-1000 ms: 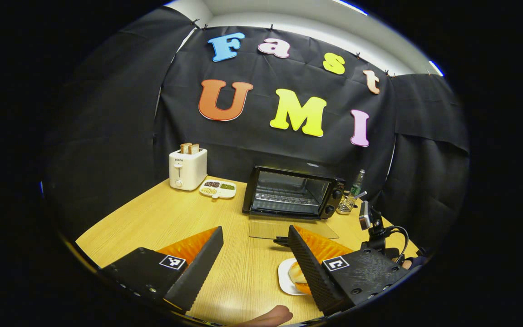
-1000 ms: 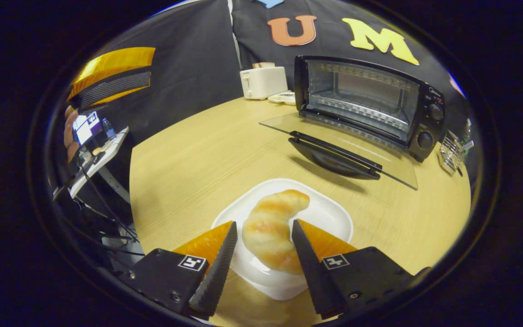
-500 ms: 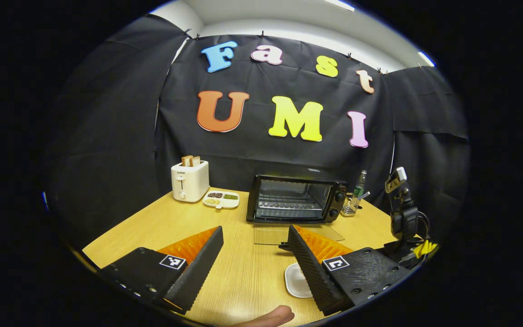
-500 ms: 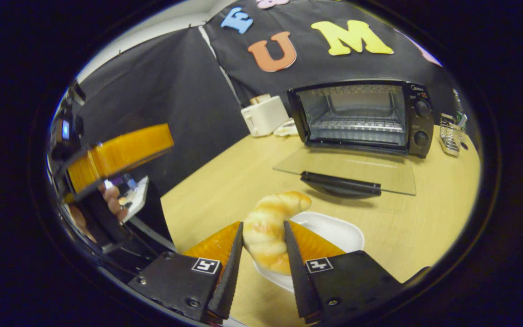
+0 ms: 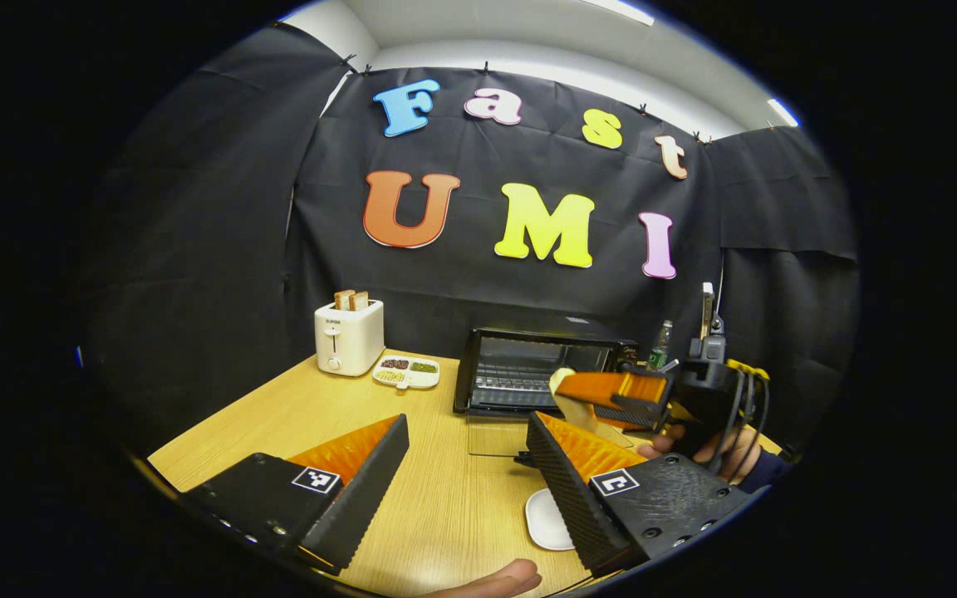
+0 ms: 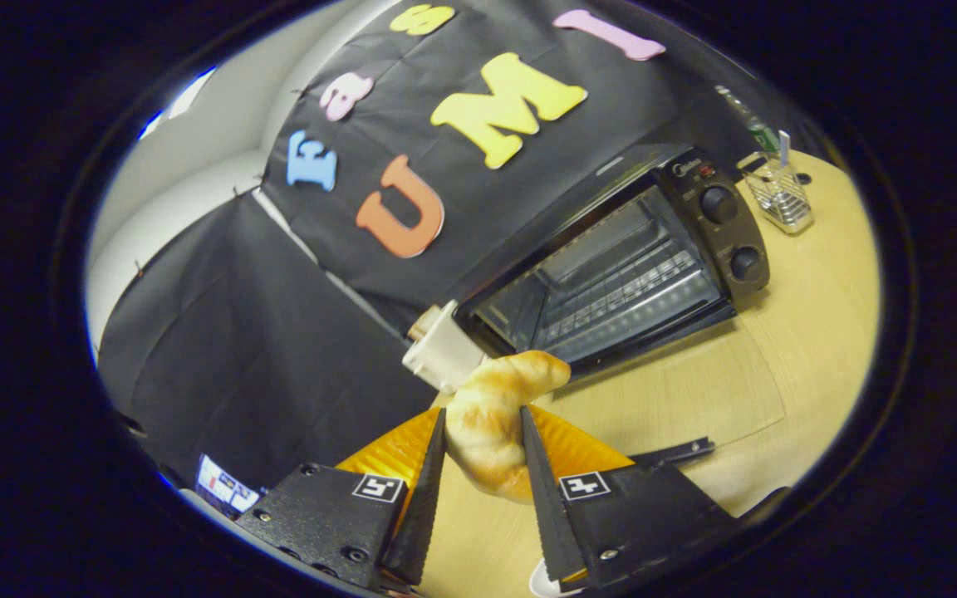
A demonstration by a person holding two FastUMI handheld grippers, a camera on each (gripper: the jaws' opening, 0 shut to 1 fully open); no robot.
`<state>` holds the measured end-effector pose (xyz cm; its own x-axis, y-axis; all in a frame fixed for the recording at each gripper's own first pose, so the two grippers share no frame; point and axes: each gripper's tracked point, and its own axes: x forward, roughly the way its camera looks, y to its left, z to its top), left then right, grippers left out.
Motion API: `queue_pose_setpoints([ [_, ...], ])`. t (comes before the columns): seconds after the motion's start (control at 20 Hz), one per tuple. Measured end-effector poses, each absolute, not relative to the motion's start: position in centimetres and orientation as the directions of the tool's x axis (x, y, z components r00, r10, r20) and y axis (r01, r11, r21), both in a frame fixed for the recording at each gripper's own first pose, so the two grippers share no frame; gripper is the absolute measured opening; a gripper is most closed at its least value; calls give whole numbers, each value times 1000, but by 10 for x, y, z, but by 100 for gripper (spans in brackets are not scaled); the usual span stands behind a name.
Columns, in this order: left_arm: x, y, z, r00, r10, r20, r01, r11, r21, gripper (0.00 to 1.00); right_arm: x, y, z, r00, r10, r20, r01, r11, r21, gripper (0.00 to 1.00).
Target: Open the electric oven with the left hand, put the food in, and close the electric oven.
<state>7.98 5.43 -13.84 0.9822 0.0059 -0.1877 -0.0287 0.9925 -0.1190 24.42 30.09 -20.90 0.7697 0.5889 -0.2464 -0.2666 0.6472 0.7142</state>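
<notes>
The black electric oven [image 5: 541,370] stands at the back of the table, its glass door [image 5: 495,436] folded down flat and the wire rack inside bare. My left gripper [image 5: 466,419] hovers open over the table's front, holding nothing. In the left gripper view, the right gripper [image 5: 611,390] hangs in the air in front of the oven's right side with the croissant [image 5: 563,384] at its tip. In the right gripper view, my right gripper [image 6: 481,411] is shut on the golden croissant [image 6: 491,415], tilted, with the open oven [image 6: 611,266] and its door [image 6: 694,390] just ahead.
A bare white plate [image 5: 547,519] lies by my left gripper's right finger. A white toaster [image 5: 349,336] with toast and a snack tray [image 5: 406,371] stand back left. A wire basket [image 6: 777,195] and a bottle [image 5: 658,345] sit right of the oven.
The right gripper shut on the croissant, lifted it off the plate and carried it up toward the oven, tilting over. The left gripper has barely moved.
</notes>
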Motion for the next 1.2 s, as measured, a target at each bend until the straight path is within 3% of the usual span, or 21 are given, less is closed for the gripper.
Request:
queue_pose_setpoints([
  [0.25,70,70,-143,974,39,-222,-62,993,-97,94,334,292,-232,846,443,-295,-121,699,704,54],
  [0.6,79,81,-162,962,52,-267,-81,992,-99,94,426,266,-247,911,265,-316,-35,814,580,57],
  [0.7,83,80,-168,959,48,-279,-78,992,-97,94,441,261,-249,930,218,-296,-34,853,521,53],
  [1.0,95,74,-181,951,34,-309,-71,992,-108,94,451,285,-263,916,233,-327,-64,889,454,55],
  [1.15,96,68,-186,947,19,-322,-59,992,-113,94,444,291,-263,911,247,-330,-73,884,461,87],
  [1.2,97,67,-186,946,17,-323,-56,992,-111,94,438,289,-261,915,243,-322,-70,883,465,92],
])
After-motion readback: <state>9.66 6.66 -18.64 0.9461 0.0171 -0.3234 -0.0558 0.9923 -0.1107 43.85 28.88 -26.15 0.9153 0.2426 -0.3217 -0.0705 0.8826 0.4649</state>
